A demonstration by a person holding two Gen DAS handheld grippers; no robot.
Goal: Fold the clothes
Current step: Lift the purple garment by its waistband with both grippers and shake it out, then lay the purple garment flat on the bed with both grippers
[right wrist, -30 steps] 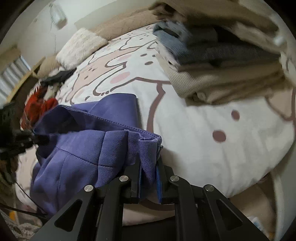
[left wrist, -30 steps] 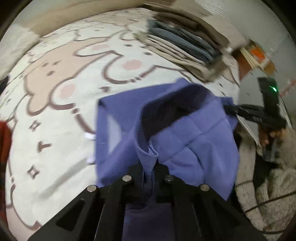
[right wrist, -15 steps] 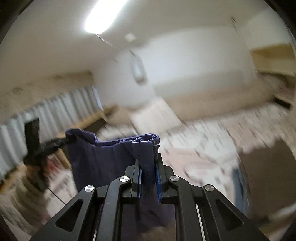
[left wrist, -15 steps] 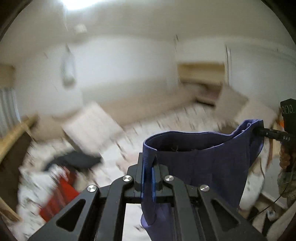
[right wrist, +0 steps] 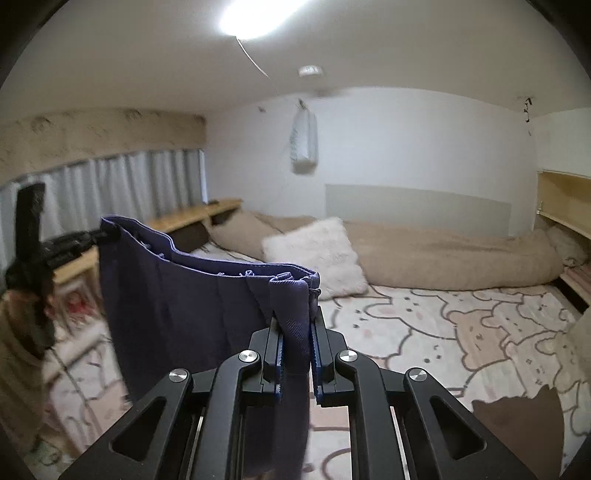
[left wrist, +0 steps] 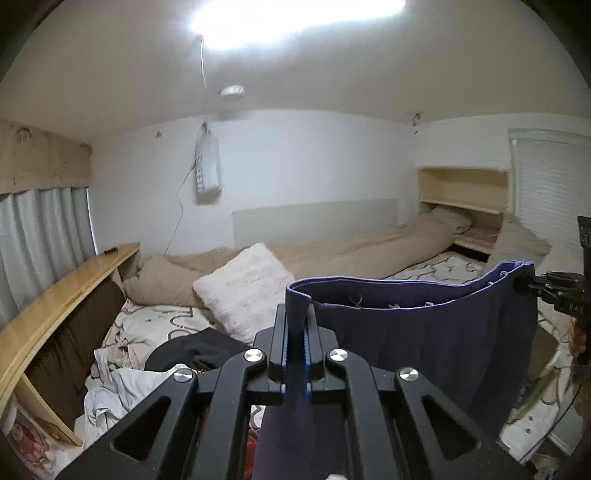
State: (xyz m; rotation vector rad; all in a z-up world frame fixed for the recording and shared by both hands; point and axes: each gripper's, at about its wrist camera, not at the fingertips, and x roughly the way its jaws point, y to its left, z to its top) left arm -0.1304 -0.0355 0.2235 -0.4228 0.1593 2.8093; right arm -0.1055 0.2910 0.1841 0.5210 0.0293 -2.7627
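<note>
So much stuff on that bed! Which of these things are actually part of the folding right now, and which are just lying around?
In use:
- purple garment, held up by its waistband, hanging above the bed
- left gripper, clamped on one end
- right gripper, clamped on the other end

Just lying about:
- white fluffy pillow
- beige duvet
- black clothing
- white clothing
- wooden shelf

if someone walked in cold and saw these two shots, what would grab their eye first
The purple garment stands out first: it hangs in the air, its waistband stretched between the left gripper and the right gripper, each shut on one end. Behind it a fluffy white pillow lies on the bear-print bed cover, under a glaring ceiling light.
</note>
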